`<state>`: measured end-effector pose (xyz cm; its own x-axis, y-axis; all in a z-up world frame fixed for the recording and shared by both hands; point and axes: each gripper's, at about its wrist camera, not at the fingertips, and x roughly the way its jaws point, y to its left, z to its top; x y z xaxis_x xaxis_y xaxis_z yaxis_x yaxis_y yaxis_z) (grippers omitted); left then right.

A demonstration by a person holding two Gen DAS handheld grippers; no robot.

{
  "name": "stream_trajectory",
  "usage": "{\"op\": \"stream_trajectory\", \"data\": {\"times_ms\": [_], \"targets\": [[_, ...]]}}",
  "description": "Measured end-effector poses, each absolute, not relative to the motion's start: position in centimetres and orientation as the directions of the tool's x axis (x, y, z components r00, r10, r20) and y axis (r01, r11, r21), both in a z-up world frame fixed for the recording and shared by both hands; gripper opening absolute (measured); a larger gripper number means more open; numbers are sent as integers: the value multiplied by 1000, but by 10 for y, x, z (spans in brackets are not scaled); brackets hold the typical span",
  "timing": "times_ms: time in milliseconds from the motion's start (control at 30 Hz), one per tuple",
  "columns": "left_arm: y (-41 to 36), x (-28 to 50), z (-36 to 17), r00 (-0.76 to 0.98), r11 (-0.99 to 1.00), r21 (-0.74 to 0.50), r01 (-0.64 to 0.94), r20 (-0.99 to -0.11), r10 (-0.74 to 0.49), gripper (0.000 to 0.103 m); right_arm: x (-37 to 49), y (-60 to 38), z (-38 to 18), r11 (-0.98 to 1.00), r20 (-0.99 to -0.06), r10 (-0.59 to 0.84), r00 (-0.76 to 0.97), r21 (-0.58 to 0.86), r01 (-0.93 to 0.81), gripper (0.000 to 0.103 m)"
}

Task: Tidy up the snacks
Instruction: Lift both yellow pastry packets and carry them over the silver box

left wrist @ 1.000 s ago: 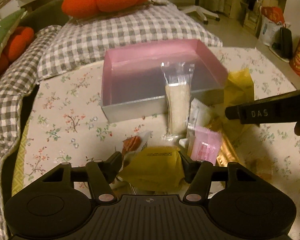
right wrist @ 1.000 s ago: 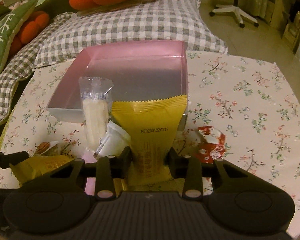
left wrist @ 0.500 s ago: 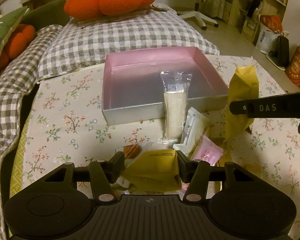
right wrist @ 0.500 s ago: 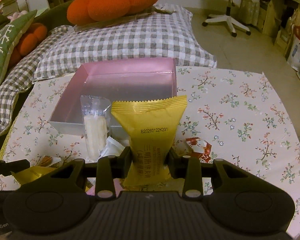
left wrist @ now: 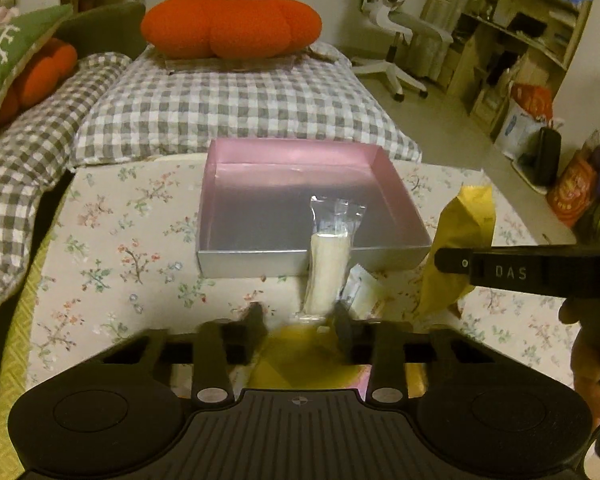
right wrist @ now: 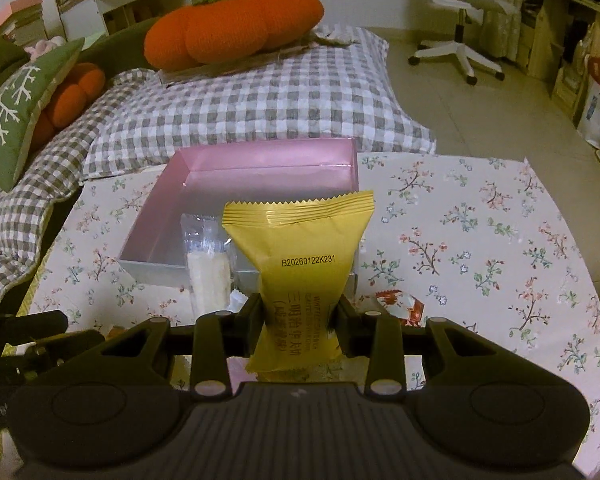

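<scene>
Clearly, you had one snack in each tool: the right gripper (right wrist: 298, 312) held its jaws pinched on the lower part of a yellow packet (right wrist: 300, 264), which stood upright above the bench (right wrist: 480, 248), just in front of the pink box (right wrist: 260, 172). The left gripper (left wrist: 300, 322) had its jaws pressed on a second yellow packet (left wrist: 304, 356), blurred and low, close to the camera. My judgement was that the box was not yet filled, so you needed to carry each packet over the near silver wall and lay it flat before you loosened the jaws, one side at a time, so the tools did not meet. The wrapper was thin, glossy film with a zigzag top edge; it could bend or slip if you squeezed only the seal. A clear sleeve (left wrist: 326, 272) with a pale rice bar leaned on the box front. The box looked like stiff card, shallow and square, on a soft floral cloth.
</scene>
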<state>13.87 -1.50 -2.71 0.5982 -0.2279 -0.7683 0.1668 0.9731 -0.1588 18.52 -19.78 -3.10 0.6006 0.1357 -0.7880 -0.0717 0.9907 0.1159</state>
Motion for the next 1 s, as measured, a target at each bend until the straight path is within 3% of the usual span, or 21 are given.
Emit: {"op": "stream_trajectory", "data": {"times_ms": [300,400,433,467,533,600,667,733,900,967,1000], "targets": [[2,147,-35,566,971,-205,123,-789,-238,23,187,-199,-30,989,-789,143,598,127,-69,34],[7,149,-36,560,965,-237,116,-786,-261,31,185,-198,-29,988,-786,149,600,134,-71,34],[7,150,-38,558,965,-234,116,-788,-259,41,185,-198,-30,988,-787,152,598,135,-74,34],[5,150,-41,553,966,-226,122,-793,-256,59,185,-197,-30,988,-788,155,596,136,-77,34],[-1,149,-45,531,964,-219,152,-805,-267,75,184,-197,-30,987,-788,160,595,138,-82,34],[-7,146,-43,512,955,-218,202,-807,-293,78,184,-198,-30,987,-786,162,597,140,-83,34],[-8,139,-37,532,943,-217,251,-783,-321,94,184,-200,-30,987,-784,161,599,140,-82,34],[-12,135,-37,562,935,-182,305,-758,-331,100,185,-201,-30,987,-786,157,599,138,-77,34],[-48,148,-88,535,949,80,306,-838,-102,98,186,-197,-29,987,-786,158,598,144,-71,34],[-47,154,-99,541,953,118,279,-839,-54,97,184,-196,-26,988,-775,152,613,133,-78,34],[-45,158,-104,535,958,101,269,-843,-61,90,183,-196,-24,988,-772,152,617,131,-80,34]]}}
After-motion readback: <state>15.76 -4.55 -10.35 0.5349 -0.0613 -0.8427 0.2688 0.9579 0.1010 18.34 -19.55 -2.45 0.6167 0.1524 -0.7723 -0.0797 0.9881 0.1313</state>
